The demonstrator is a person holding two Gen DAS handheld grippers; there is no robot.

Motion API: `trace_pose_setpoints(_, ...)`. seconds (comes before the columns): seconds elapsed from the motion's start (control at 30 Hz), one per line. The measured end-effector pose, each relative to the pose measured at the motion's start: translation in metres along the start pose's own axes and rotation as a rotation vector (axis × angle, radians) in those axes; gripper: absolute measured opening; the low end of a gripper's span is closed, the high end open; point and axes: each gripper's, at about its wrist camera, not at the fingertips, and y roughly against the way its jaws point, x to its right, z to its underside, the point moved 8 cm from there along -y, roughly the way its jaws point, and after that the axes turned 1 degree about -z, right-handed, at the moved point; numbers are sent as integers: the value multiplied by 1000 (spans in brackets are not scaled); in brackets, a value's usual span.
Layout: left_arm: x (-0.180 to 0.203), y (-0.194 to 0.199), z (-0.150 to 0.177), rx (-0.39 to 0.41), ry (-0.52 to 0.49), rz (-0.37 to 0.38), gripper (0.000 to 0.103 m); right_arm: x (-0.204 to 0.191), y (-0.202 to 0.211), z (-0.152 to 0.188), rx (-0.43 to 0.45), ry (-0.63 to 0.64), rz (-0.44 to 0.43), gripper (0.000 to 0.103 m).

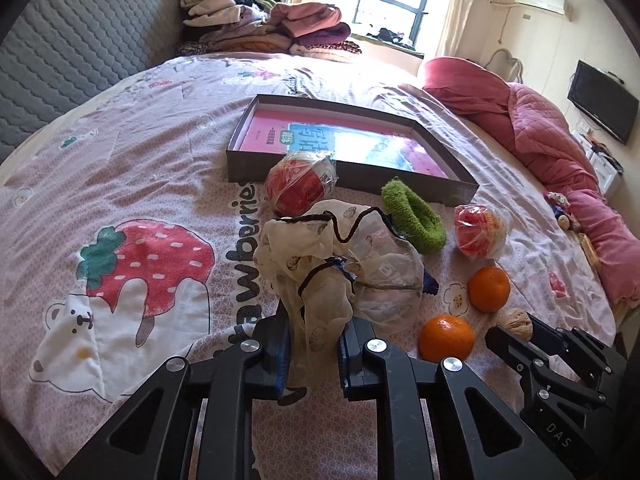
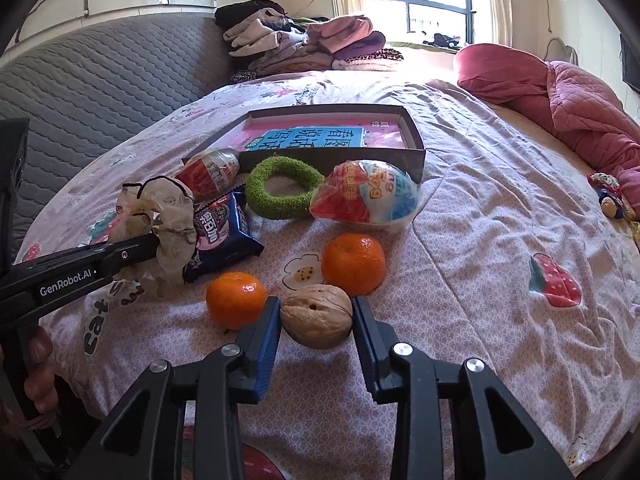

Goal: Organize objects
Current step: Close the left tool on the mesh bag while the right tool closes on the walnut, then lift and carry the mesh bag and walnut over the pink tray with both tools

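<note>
My left gripper [image 1: 314, 344] is shut on a cream mesh drawstring bag [image 1: 320, 268], held above the bedsheet; the bag also shows in the right wrist view [image 2: 168, 216]. My right gripper [image 2: 316, 320] has its fingers on both sides of a walnut [image 2: 317, 316] on the bed, touching or nearly touching it. Two oranges [image 2: 236, 299] [image 2: 354, 263] lie just beyond the walnut. A blue cookie packet [image 2: 222, 236], a green fuzzy ring [image 2: 282, 191], and two wrapped snack balls [image 2: 366, 196] [image 2: 210, 174] lie in front of a shallow dark box [image 2: 414, 156] holding a pink book.
The bed has a pink strawberry-print sheet [image 1: 120, 184]. A red quilt [image 2: 568, 96] is bunched along the right side. Folded clothes [image 2: 304, 40] are stacked at the far end by the window. A grey padded headboard [image 2: 92, 76] runs along the left.
</note>
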Motion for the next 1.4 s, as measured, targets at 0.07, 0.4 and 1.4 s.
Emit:
trace_pose_setpoints(0.07, 1, 4, -3, 10, 2, 6, 19, 0, 2, -4, 9, 0, 0, 36)
trace_pose_setpoints(0.4, 7, 16, -24, 56, -8, 15, 19, -3, 6, -39, 69, 29, -9, 36)
trace_pose_setpoints(1.4, 11, -35, -117, 89, -7, -36, 19, 16, -54, -145, 123, 79, -42, 36)
